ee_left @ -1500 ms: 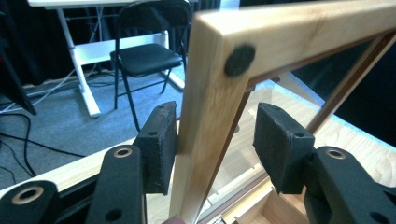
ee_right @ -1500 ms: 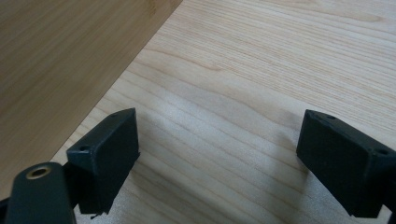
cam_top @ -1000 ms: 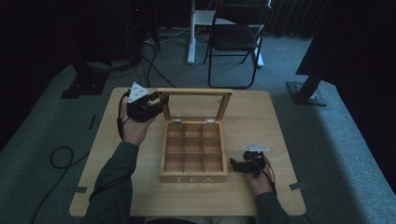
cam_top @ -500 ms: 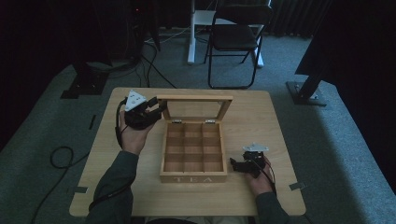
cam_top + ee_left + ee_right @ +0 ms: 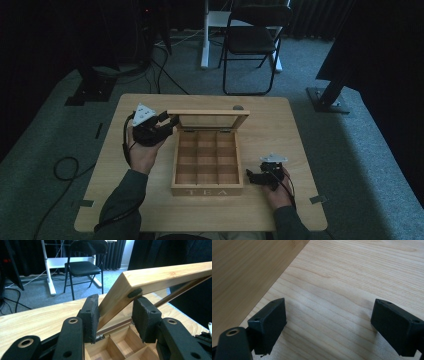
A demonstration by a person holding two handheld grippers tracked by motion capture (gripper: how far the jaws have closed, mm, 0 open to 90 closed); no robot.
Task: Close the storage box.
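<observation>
Two fingers of your left gripper (image 5: 115,315) clamp the lid (image 5: 207,114) corner, tipped lower than a second ago; tea box (image 5: 206,165) sits mid-surface. Right gripper (image 5: 255,176), fingers released, rests at three o'clock.

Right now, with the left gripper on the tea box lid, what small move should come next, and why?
Probably keep swinging the lid back on its hinges. The left gripper is clamped on the lid's corner, the lid stands only partly raised over the compartments of the tea box, and the right gripper rests open on the table beside it.
</observation>
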